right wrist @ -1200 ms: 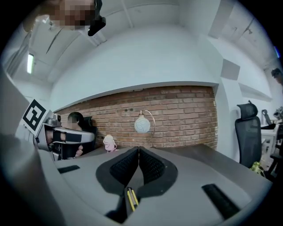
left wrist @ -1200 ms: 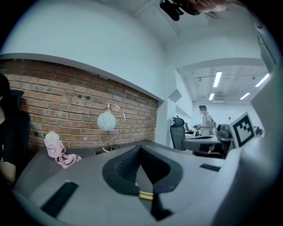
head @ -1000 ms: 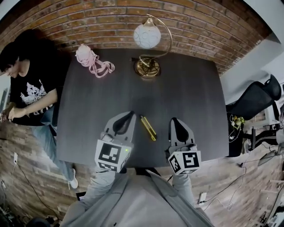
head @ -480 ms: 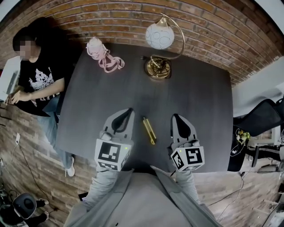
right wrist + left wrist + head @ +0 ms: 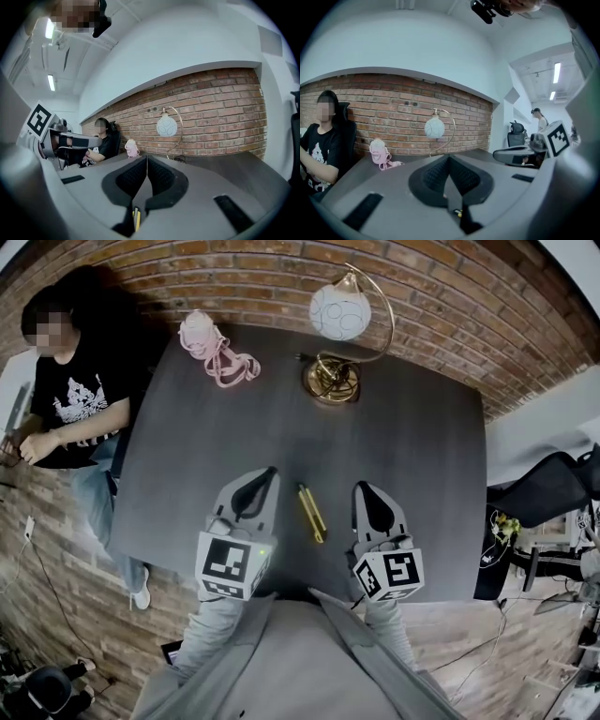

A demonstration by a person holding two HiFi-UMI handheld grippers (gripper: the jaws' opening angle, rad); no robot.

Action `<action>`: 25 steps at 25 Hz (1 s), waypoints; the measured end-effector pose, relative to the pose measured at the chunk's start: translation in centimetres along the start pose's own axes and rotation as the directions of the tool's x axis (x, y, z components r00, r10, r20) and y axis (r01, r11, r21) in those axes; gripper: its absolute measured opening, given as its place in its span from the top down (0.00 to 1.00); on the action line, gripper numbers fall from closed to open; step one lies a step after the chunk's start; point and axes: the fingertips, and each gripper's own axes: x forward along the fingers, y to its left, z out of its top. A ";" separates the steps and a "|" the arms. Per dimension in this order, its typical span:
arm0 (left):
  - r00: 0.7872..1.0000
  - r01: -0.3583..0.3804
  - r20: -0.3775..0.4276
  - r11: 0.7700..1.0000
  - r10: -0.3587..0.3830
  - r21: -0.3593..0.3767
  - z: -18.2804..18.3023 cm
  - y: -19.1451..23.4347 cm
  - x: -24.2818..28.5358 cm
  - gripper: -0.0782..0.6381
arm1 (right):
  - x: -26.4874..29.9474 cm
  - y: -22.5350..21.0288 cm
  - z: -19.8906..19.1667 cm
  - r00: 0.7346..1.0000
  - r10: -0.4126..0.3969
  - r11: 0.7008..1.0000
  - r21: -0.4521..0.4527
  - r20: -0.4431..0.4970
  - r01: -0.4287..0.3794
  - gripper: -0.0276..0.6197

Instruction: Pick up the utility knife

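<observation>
Approach step, as we judge it. The utility knife [image 5: 311,513] lies flat on the dark table [image 5: 412,437], untouched, between our left gripper [image 5: 265,476] and our right gripper [image 5: 362,489]. Both tools have their jaws pressed together and hold nothing. Next, we would need to part one pair of jaws, straddle the knife's narrow body and close across it.

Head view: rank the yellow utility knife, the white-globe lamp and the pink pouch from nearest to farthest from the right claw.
1. Slim yellow utility knife, just left of the right claw.
2. Brass-based lamp with white globe, ahead at the table's far edge.
3. Pink pouch with cord, far-left corner.
</observation>
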 end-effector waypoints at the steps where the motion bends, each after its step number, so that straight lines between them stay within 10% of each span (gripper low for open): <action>1: 1.000 -0.002 -0.001 1.000 0.002 -0.005 -0.2 0.1 0.0 0.87 | 0.1 0.2 -0.3 1.000 0.003 1.000 -0.008 -0.011 -0.003 0.93; 18: 0.999 0.008 -0.045 0.999 -0.010 -0.043 -3.1 0.6 -0.4 0.87 | 2.6 2.8 -9.9 0.963 0.093 0.995 -0.017 -0.251 -0.100 0.92; 25: 0.998 0.015 -0.056 0.998 -0.018 -0.053 -3.9 0.7 -0.3 0.87 | 3.3 3.6 -14.6 0.924 0.129 0.991 0.008 -0.361 -0.136 0.74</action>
